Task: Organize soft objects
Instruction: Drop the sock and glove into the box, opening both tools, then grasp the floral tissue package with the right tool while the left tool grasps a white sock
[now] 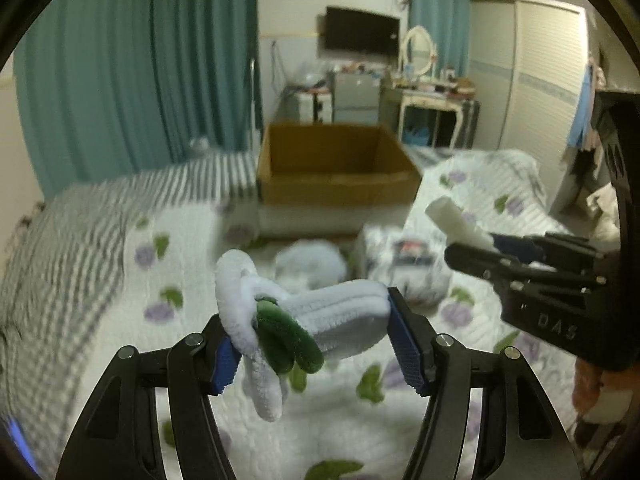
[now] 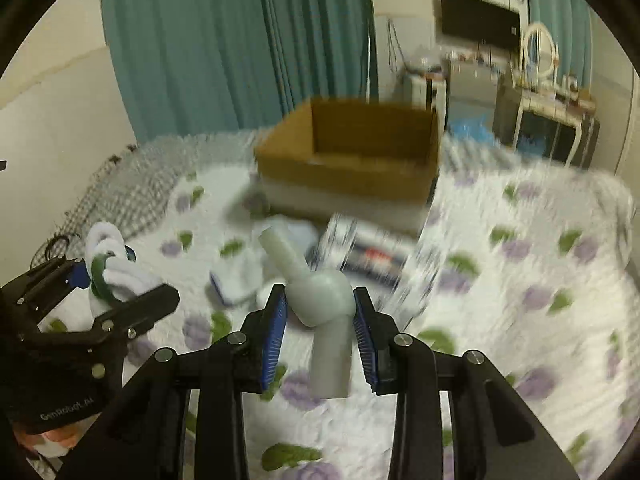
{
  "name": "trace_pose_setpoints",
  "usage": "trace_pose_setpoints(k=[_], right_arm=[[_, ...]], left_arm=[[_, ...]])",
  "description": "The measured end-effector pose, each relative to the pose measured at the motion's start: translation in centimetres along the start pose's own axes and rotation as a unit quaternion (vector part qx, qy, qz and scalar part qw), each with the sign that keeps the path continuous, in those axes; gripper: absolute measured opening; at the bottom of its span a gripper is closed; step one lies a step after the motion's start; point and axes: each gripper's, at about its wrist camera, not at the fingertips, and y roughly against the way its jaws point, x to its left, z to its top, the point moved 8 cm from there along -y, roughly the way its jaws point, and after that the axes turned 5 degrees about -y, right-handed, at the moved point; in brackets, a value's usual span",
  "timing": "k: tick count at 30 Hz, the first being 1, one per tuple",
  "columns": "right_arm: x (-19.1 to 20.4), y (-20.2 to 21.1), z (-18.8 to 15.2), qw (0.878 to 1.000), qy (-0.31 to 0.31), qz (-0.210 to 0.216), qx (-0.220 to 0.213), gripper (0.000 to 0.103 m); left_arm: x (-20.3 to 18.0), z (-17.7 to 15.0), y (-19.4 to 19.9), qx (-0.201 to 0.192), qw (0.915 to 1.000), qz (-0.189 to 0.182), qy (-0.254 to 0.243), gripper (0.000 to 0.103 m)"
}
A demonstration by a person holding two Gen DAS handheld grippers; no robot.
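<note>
My left gripper (image 1: 316, 340) is shut on a fuzzy white and green knotted soft toy (image 1: 304, 320), held above the bed; it also shows in the right wrist view (image 2: 110, 270). My right gripper (image 2: 320, 328) is shut on a pale grey-green soft toy (image 2: 320, 296) with a round body and tube-like limbs; its tip shows in the left wrist view (image 1: 456, 220). An open cardboard box (image 1: 336, 164) stands on the bed beyond both grippers, also in the right wrist view (image 2: 352, 152). A light blue soft item (image 1: 312, 260) lies on the quilt before the box.
The bed has a white floral quilt (image 1: 160, 280) and a striped sheet (image 1: 100, 208). A plastic-wrapped package (image 2: 372, 256) lies near the box. Teal curtains (image 1: 132, 60), a dresser with a mirror (image 1: 424, 92) and a wardrobe (image 1: 532, 72) stand behind.
</note>
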Motion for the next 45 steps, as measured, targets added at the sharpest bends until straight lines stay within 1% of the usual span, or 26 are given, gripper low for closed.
trace_pose_setpoints(k=[4, 7, 10, 11, 13, 14, 18, 22, 23, 24, 25, 26, 27, 28, 31, 34, 35, 36, 37, 38, 41, 45], right_arm=[[-0.8, 2.8, 5.1, 0.999, 0.019, 0.003, -0.038, 0.033], [-1.4, 3.5, 8.8, 0.998, 0.03, 0.0, -0.063, 0.033], [-2.1, 2.7, 12.8, 0.996, 0.04, 0.003, -0.077, 0.033], [-2.4, 2.0, 14.1, 0.996, 0.039, 0.004, -0.08, 0.033], [-3.0, 0.3, 16.5, 0.996, 0.037, 0.005, -0.082, 0.033], [-3.4, -1.0, 17.8, 0.996, 0.033, 0.006, -0.081, 0.033], [-5.2, -6.6, 20.6, 0.997, 0.018, 0.007, -0.07, 0.033], [-6.8, -12.1, 21.1, 0.999, 0.002, 0.005, -0.046, 0.036], [-7.3, -13.3, 21.1, 0.999, -0.001, 0.002, -0.042, 0.036], [-7.7, -14.1, 21.1, 0.999, -0.002, -0.003, -0.04, 0.037], [-8.1, -14.7, 21.0, 0.999, -0.003, -0.005, -0.039, 0.039], [-8.5, -15.3, 20.9, 0.999, -0.002, -0.006, -0.036, 0.056], [-8.8, -15.6, 20.9, 0.999, -0.002, -0.01, -0.037, 0.076], [-9.1, -15.7, 20.8, 0.999, -0.006, -0.013, -0.039, 0.08], [-9.6, -14.8, 20.9, 0.999, -0.014, -0.008, -0.049, 0.083], [-9.6, -12.0, 21.5, 0.997, -0.003, -0.028, -0.066, 0.086], [-9.6, -11.0, 21.7, 0.997, 0.0, -0.034, -0.072, 0.089], [-9.4, -9.3, 21.9, 0.996, 0.006, -0.039, -0.08, 0.093], [-9.1, -8.2, 22.0, 0.996, 0.008, -0.04, -0.084, 0.095], [-8.7, -6.4, 22.1, 0.995, 0.012, -0.041, -0.089, 0.097], [-7.7, -1.1, 22.1, 0.993, 0.029, -0.047, -0.105, 0.101], [-6.1, 5.7, 20.9, 0.99, 0.042, -0.046, -0.129, 0.102]], left_arm=[[-0.2, 4.8, 0.0, -0.029, 0.9994, 0.004, -0.019, 0.063], [0.2, 8.7, -1.3, -0.051, 0.9981, 0.013, -0.032, 0.063], [1.0, 12.1, -4.2, -0.056, 0.9978, 0.01, -0.033, 0.064], [1.4, 13.3, -5.9, -0.055, 0.9979, 0.009, -0.033, 0.064], [1.8, 14.8, -8.5, -0.051, 0.9977, 0.018, -0.042, 0.064], [2.3, 15.5, -10.6, -0.047, 0.9974, 0.029, -0.046, 0.064], [3.1, 15.9, -16.6, -0.037, 0.9973, 0.039, -0.051, 0.069], [3.6, 15.0, -20.7, -0.022, 0.9977, 0.037, -0.053, 0.071], [3.8, 14.8, -21.5, -0.019, 0.9976, 0.04, -0.053, 0.074], [3.9, 14.7, -21.9, -0.016, 0.9977, 0.04, -0.052, 0.081], [4.0, 14.5, -22.4, -0.014, 0.9979, 0.04, -0.049, 0.084], [4.3, 14.5, -22.5, -0.014, 0.9981, 0.041, -0.043, 0.085], [4.3, 14.5, -22.5, -0.012, 0.9983, 0.043, -0.039, 0.085], [4.4, 14.5, -22.3, -0.01, 0.9984, 0.043, -0.035, 0.085], [4.5, 14.9, -20.5, -0.016, 0.9985, 0.047, -0.025, 0.085], [4.4, 15.7, -16.8, -0.035, 0.9974, 0.057, -0.026, 0.085], [4.3, 15.9, -15.2, -0.044, 0.9968, 0.061, -0.027, 0.086], [4.2, 16.1, -13.3, -0.054, 0.996, 0.064, -0.028, 0.087], [4.2, 16.3, -11.9, -0.062, 0.9955, 0.067, -0.029, 0.09], [4.1, 16.4, -10.0, -0.071, 0.9947, 0.068, -0.027, 0.095], [4.0, 16.1, -4.2, -0.095, 0.9927, 0.071, -0.021, 0.095], [3.6, 14.6, 0.7, -0.114, 0.99, 0.081, -0.016, 0.095]])
